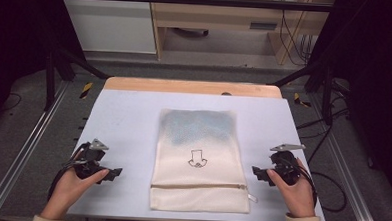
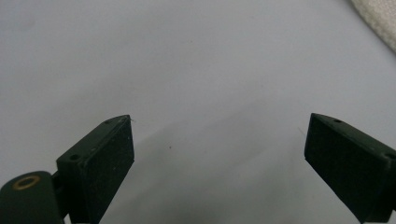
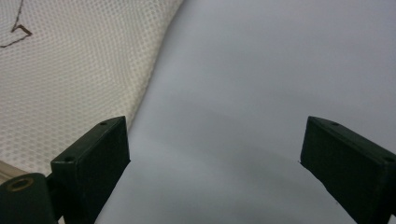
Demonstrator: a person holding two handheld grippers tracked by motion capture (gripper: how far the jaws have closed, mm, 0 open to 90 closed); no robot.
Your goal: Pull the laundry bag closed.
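The surface is a pale sheet on a wooden top, with open floor and a cabinet beyond its far edge.

The bag lies flat at the centre of the surface, long side running away from the person. It is cream mesh with a small dark line drawing at its middle and a bluish patch inside its far half. A zip crosses the near end from side to side; its pull lies at the right corner.

The left hand enters from the bottom edge, forearm angled inward. It holds the left tool low over the surface, pointed right toward the bag and well apart from it. In the left gripper view the jaws stand wide apart with nothing between them.

The right hand mirrors this pose. The right tool points left, near the bag's right edge, apparently just clear of it. In the right gripper view the jaws stand wide apart over bare surface, nothing held, with the mesh beside the left-hand jaw.
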